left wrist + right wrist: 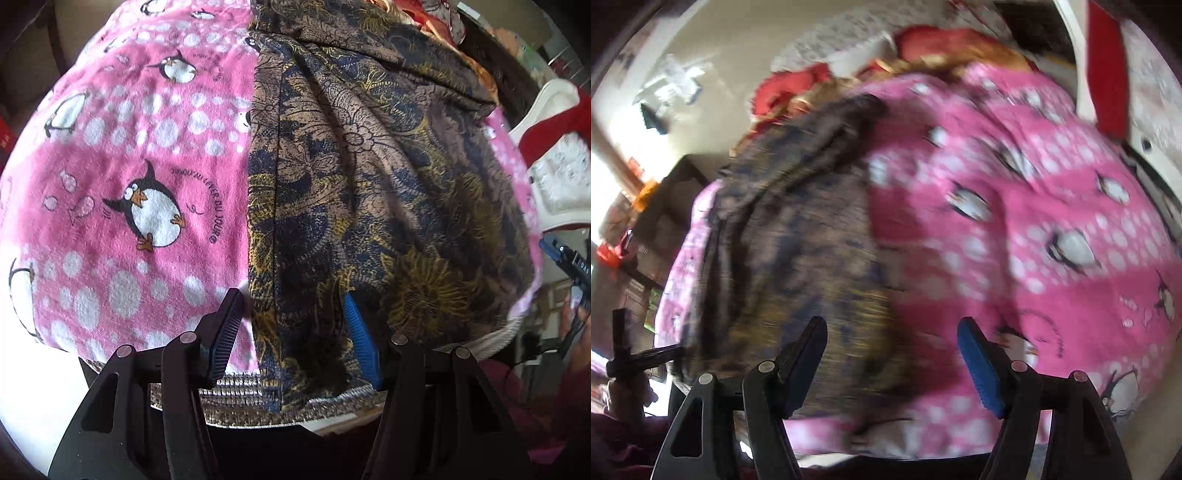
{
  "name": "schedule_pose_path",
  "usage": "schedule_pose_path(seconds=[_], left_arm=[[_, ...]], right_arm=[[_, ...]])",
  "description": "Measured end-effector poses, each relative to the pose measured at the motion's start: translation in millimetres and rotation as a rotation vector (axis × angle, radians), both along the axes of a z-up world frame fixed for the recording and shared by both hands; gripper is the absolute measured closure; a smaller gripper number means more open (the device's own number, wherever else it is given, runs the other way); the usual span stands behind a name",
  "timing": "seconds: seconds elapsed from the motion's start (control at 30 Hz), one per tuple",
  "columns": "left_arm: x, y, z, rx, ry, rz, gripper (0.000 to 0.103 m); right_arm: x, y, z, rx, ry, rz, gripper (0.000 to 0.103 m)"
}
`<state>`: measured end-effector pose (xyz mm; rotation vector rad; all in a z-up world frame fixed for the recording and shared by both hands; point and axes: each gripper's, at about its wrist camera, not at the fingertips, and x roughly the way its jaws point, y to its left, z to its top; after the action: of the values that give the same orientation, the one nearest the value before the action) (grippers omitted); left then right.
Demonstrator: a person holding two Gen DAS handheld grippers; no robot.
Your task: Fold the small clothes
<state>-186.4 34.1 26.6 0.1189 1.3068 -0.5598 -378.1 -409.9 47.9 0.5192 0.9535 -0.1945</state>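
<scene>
Left wrist view: we look steeply down on a brown floral garment (pixel 369 177) spread in long folds over a pink penguin blanket (pixel 122 184). Our left gripper (pixel 295 310) stands about half open at the garment's near left edge, the blue pad on the cloth and the black one over the blanket; we cannot tell whether either pad presses on it. At the right border we see part of the other tool, held in a hand (pixel 576 328).

Right wrist view, heavily blurred: our right gripper (pixel 892 332) stands wide open and grips nothing, above where the garment (pixel 798 236) meets the blanket (pixel 1015 229). Red cloth (pixel 798 85) lies beyond.
</scene>
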Motion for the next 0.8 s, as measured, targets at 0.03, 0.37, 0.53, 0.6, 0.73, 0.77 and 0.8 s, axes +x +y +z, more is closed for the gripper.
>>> schedule_pose_path(seconds=[0.03,0.37,0.53,0.6,0.73,0.77,0.8], left_arm=[[-0.3,-2.3,-0.6,0.007,-0.003,-0.004,0.044],[-2.8,-21.5,-2.5,0.038,-0.014,-0.063,0.054],[-1.8,-23.2,5.5,-0.027,-0.016,-0.104,0.099],[-4.5,-15.9,20.0,-0.073,-0.033,-0.118,0.1],[-9.7,6.9,47.4,-0.127,-0.081,-0.136,0.1],[-10.9,11.9,48.1,-0.12,-0.087,-0.133,0.1],[-11.2,16.8,44.4,-0.11,-0.079,-0.128,0.1]], right_arm=[[0.7,0.7,-6.3,0.012,0.007,-0.002,0.033],[20.1,45.2,-21.1,0.045,-0.035,0.092,0.09],[10.9,52.7,14.0,0.023,-0.117,0.084,0.097],[-2.3,57.4,32.5,0.007,-0.147,0.085,0.098],[-26.7,69.3,56.5,-0.015,-0.16,0.101,0.098],[-33.0,70.9,56.8,-0.008,-0.153,0.1,0.098],[-38.3,71.9,52.1,0.009,-0.134,0.095,0.098]])
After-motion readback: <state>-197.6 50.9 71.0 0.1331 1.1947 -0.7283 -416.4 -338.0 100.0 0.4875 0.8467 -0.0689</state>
